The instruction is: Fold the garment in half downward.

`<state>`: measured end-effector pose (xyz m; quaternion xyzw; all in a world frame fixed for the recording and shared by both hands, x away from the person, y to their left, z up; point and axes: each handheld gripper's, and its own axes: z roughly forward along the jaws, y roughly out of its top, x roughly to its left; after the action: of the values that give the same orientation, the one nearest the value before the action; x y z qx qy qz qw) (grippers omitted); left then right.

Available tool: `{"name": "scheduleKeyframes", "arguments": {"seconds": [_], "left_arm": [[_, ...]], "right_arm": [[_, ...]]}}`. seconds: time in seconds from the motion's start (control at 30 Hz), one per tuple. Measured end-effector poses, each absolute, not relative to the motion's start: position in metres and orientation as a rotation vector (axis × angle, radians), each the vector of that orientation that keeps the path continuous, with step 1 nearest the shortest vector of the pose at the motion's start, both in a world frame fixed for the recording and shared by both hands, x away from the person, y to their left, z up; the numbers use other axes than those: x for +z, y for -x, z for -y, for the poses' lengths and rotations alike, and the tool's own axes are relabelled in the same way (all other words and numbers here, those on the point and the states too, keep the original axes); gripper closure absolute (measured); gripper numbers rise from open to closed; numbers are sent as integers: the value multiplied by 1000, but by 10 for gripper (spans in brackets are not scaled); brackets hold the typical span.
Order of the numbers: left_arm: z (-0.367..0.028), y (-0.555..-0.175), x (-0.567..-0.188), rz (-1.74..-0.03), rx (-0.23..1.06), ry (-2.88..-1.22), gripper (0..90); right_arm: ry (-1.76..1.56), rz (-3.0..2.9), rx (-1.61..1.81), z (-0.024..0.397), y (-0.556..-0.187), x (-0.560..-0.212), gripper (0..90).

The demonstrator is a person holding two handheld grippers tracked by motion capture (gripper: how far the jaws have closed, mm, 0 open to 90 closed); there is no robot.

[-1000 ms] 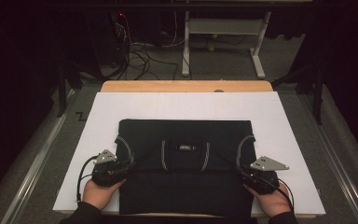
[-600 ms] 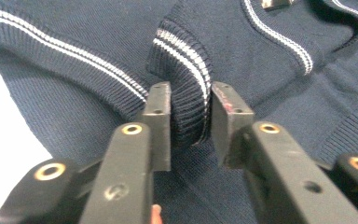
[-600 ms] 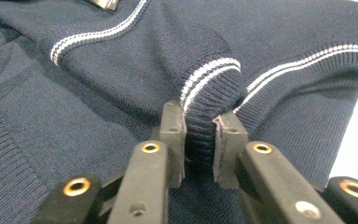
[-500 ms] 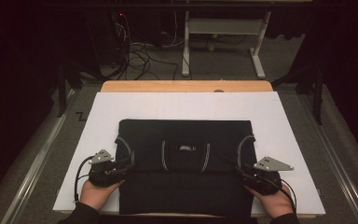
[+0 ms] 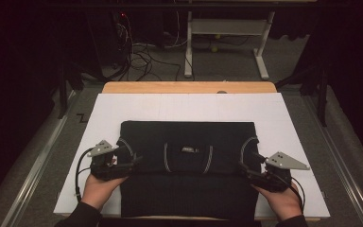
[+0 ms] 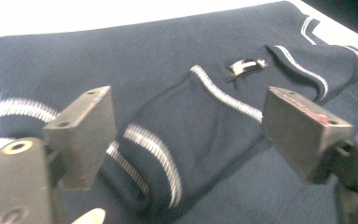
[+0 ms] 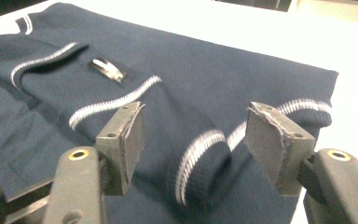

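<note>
Left gripper view puts your left gripper [image 6: 186,135] just above the folded dark sweater [image 6: 177,93]: its jaws have just been opening and stand wide, with nothing pressed between them, and a striped cuff [image 6: 144,154] lies on the cloth right below the gap. From the right gripper view, your right gripper [image 7: 196,135] is in the same case, jaws just opened and apart, clear of the fabric, with the other striped cuff [image 7: 200,158] lying beneath them.

Seen from above, your left gripper [image 5: 123,163] sits at the sweater's left edge and your right gripper [image 5: 253,172] at its right edge, both pointing inward at the sweater [image 5: 187,161] between them. The garment lies on the white sheet [image 5: 189,106] over the wooden table [image 5: 189,87], folded to a rectangle whose long side runs left to right, collar label [image 5: 187,150] in the middle.

Judging from this, both sleeves are set down across the front and released. What matters next is that the sweater's near hem lies toward you, below both tools, equally close to each hand, so a lengthwise fold would take both grippers together.
</note>
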<state>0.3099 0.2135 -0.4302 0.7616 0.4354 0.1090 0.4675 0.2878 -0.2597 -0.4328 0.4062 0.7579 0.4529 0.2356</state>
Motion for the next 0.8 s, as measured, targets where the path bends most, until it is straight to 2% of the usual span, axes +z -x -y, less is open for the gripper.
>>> {"name": "scheduleKeyframes", "arguments": {"seconds": [0.17,0.27,0.37,0.43,0.5,0.53,0.57,0.63,0.77,0.8], "left_arm": [[-187,-343,-418,-1055,242,-1927,134],[-169,-364,-420,-1054,218,-1990,207],[-149,-380,-431,-1072,193,-2113,264],[-140,-387,-442,-1102,201,-2199,264],[-135,-393,-457,-1161,152,-2261,265],[-135,-394,-461,-1169,133,-2272,265],[-135,-390,-463,-1145,165,-2254,266],[-134,-386,-464,-1116,154,-2242,343],[-134,-379,-463,-1050,177,-2246,614],[-135,-377,-461,-1050,188,-2234,670]], "right_arm": [[-1090,-2129,1204,237,-315,-421,347],[-1103,-2181,1190,220,-335,-420,376],[-1121,-2256,1136,198,-352,-428,409],[-1141,-2290,1100,188,-359,-433,432],[-1156,-2318,1050,180,-366,-440,457],[-1181,-2339,1012,177,-370,-446,474],[-1188,-2355,989,175,-372,-450,476],[-1217,-2398,930,173,-376,-460,495],[-1151,-2439,1000,172,-373,-463,780],[-1129,-2439,993,170,-371,-462,797]]}}
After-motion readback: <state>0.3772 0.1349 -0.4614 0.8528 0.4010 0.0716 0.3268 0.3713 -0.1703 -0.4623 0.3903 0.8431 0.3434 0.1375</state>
